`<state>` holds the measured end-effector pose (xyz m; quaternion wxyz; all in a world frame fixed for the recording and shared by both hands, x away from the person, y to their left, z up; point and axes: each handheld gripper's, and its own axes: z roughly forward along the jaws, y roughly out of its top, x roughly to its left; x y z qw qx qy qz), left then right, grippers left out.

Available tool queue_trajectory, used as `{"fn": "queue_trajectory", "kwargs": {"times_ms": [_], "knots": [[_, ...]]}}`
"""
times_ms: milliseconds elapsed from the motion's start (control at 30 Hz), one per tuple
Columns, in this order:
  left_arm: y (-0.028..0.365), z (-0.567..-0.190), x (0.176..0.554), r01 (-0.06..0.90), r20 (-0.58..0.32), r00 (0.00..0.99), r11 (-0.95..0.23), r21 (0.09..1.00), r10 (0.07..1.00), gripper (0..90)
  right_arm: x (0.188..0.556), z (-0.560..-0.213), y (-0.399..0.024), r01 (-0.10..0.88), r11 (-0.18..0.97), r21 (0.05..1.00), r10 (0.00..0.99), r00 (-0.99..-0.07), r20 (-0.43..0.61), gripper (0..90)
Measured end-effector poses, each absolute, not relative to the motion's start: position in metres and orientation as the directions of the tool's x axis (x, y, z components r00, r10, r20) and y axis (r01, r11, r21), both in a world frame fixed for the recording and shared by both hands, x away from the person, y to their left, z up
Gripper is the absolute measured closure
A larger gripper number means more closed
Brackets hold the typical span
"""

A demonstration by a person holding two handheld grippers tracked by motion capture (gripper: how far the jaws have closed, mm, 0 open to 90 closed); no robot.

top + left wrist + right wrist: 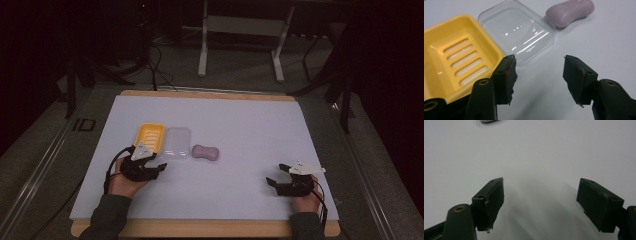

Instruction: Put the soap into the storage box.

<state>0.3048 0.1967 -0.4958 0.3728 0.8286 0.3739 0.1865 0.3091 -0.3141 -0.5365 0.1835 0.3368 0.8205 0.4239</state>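
Left gripper (539,72) is hovering just short of the clear lid (517,32), jaws standing narrowly apart with nothing between them, bare table (599,45) showing through the gap. Right gripper (540,202) is resting near the table's front right edge, jaws spread wider and empty over the white surface.

The clear lid is lying flat, touching or nearly touching the yellow soap tray (456,60) on one side; it is looking thin, light and slick, likely flexing under a hard pinch, so the raised rim at a corner is probably the best place to grip. The yellow soap tray is looking stiff and light, slotted floor, its wall offering a good pinch point.

Just past the lid, the purple soap bar (570,12) is lying alone, solid, rounded, probably slippery; the waist is the place to take it. Nothing is blocking the reach, though the lid's far edge is hard to read.
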Motion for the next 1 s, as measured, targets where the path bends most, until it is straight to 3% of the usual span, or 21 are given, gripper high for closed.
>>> {"fn": "queue_trajectory", "kwargs": {"times_ms": [1000], "knots": [[0.162, -0.456, 0.336, 0.377, 0.077, 0.787, -0.576, 0.725, 0.612, 43.7, 0.308, -0.536, -0.312, 0.384, 0.435, 0.814, 0.699, -0.714, -0.037, 21.0]]}}
